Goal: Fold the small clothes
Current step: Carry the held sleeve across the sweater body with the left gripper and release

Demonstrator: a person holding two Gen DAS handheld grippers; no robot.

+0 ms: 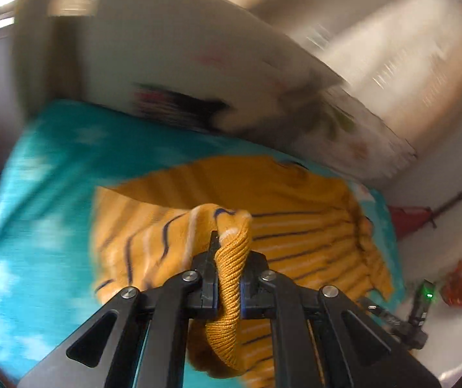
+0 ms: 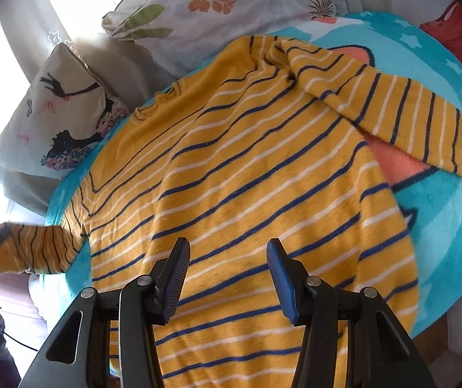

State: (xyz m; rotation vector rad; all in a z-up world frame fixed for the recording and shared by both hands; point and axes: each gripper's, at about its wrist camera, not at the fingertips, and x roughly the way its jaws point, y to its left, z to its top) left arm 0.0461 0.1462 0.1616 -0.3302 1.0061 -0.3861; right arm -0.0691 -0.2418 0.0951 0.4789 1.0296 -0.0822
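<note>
A yellow sweater with navy and white stripes [image 2: 231, 168] lies spread on a turquoise blanket [image 2: 451, 213]. My left gripper [image 1: 227, 249] is shut on the ribbed cuff of the sweater's left sleeve [image 1: 231, 268] and holds it up off the blanket; the left wrist view is blurred. In the right wrist view that sleeve [image 2: 33, 249] stretches out to the far left, with the left gripper at the frame edge. My right gripper [image 2: 227, 258] is open and empty, hovering over the sweater's lower body. The other sleeve [image 2: 409, 113] lies out to the right.
A floral pillow [image 2: 218, 3] and a smaller cushion with a dark figure print [image 2: 56, 110] lie at the head of the bed. A red item [image 2: 454, 32] sits at the far right. The blanket's edge drops off at the lower right [image 2: 438, 323].
</note>
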